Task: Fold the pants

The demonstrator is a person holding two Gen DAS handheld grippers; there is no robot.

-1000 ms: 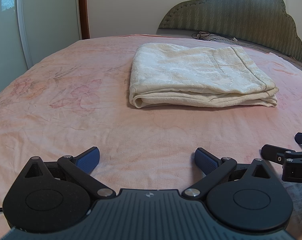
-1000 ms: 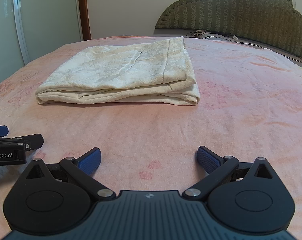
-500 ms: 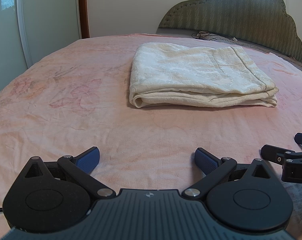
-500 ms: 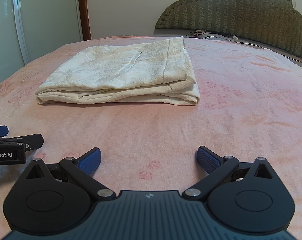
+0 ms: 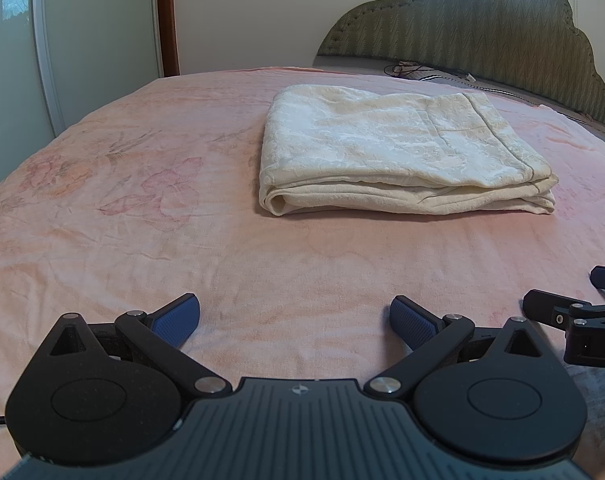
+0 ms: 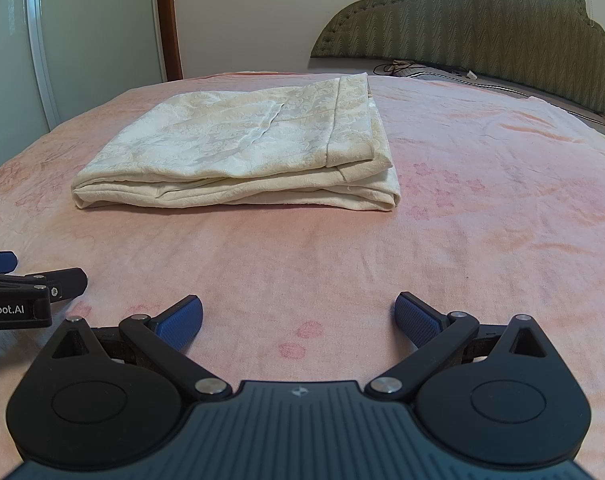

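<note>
— Two grippers in my hands; what fills the frame first?

— My pink bedspread [image 5: 182, 240] takes up nearly everything, with the green headboard [image 6: 482, 20] at about one o'clock behind it and a wardrobe door [image 5: 94, 40] at ten o'clock.

— And the pants?

— My cream pants [image 5: 394, 152] lie folded in a flat stack on the bedspread, at twelve o'clock from my left gripper [image 5: 294, 316] and about eleven o'clock from my right gripper [image 6: 298, 316], well apart from both.

— How do the grippers stand?

— Both have their blue pads [image 6: 416, 322] spread wide, holding nothing, low over the bedspread. They sit side by side: the right one's fingers show at three o'clock in my left view.
</note>
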